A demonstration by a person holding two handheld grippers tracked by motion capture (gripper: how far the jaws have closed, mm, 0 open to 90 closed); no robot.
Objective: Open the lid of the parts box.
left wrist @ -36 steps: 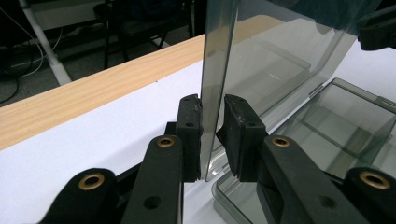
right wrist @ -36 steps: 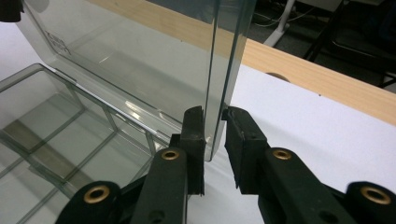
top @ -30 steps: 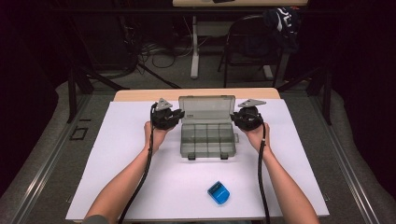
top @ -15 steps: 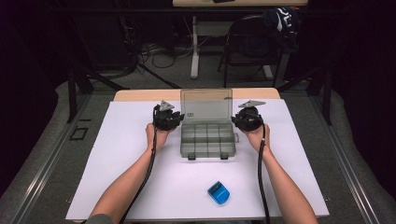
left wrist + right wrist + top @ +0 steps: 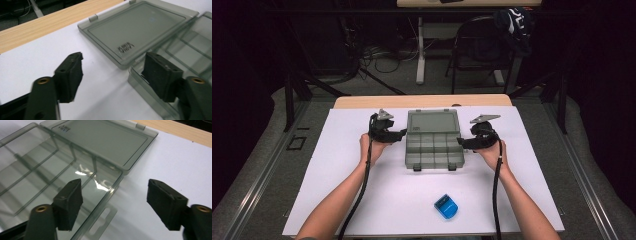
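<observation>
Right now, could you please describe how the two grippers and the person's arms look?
Both grippers, left and right, are black, each topped by a grey three-cornered plate, with a black cable trailing back along the forearm. Their blocky black jaws carry brass-coloured fittings. The forearms are bare, with no sleeves showing.

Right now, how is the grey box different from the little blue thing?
The grey box is see-through with many compartments; the blue thing is solid-coloured. The grey box is much bigger and lies open, lid flat behind it, between the grippers; the blue thing lies alone near the table's front edge. Both rest on the white table.
</observation>
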